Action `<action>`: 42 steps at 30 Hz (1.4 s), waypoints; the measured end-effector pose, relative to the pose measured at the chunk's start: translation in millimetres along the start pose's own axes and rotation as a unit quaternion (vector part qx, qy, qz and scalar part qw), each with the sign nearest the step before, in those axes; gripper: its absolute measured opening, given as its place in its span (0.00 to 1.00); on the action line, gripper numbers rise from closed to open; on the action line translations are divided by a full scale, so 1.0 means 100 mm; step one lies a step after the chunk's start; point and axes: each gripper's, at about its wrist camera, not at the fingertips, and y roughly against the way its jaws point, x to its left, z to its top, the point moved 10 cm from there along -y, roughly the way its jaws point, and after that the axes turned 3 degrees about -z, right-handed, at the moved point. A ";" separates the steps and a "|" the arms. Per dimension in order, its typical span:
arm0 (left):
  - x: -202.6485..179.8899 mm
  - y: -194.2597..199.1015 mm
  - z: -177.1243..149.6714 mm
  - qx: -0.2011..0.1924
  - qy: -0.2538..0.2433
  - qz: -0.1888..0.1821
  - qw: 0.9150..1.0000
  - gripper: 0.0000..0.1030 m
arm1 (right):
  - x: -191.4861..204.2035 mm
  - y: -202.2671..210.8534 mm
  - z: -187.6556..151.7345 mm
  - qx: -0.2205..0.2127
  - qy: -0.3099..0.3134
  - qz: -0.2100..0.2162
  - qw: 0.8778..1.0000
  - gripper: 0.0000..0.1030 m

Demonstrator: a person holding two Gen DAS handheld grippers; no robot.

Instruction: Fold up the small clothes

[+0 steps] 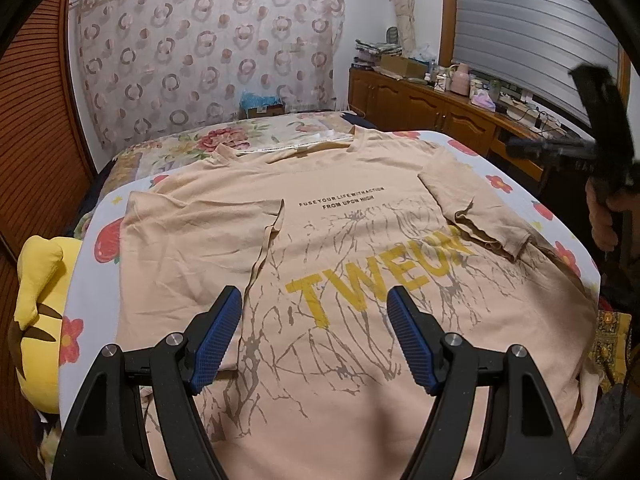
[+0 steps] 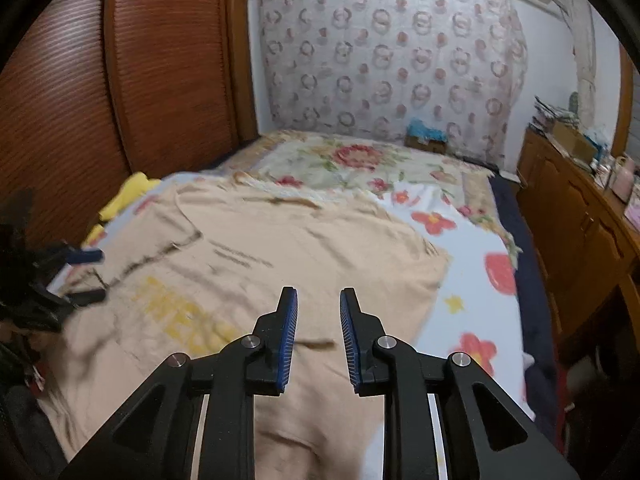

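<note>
Two hand-held grippers of matte black plastic, each with two fingers. The left gripper (image 1: 314, 300) has broad triangular arms with triangular cut-outs, joined to shorter links by round silver pivot pins; its fingers (image 1: 216, 336) are faced with blue pads in a fine cross-hatched grid. The right gripper (image 2: 318, 300) is of the same build, with silver pins at the joints, blue ribbed pads (image 2: 289, 340) seen edge-on, and pale strips showing through slots in the frame below. In the left wrist view a hand (image 1: 606, 220) shows at the right edge, on the black handle of the right gripper, blurred
</note>
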 end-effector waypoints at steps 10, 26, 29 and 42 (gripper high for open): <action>-0.03 0.02 0.01 -0.002 -0.001 0.000 1.000 0.74 | 0.05 -0.62 -0.22 0.066 -0.025 0.008 0.997 0.28; 0.08 0.05 -0.03 -0.003 0.009 0.009 1.000 0.74 | 0.28 -1.19 0.07 0.102 0.020 0.035 0.994 0.04; 0.12 0.05 -0.04 -0.002 0.012 0.012 1.000 0.74 | 0.38 -1.23 0.24 0.095 0.034 0.045 0.994 0.04; 0.22 0.07 -0.07 -0.002 0.021 0.014 1.000 0.74 | 0.73 -1.51 0.75 0.067 0.027 0.076 0.995 0.08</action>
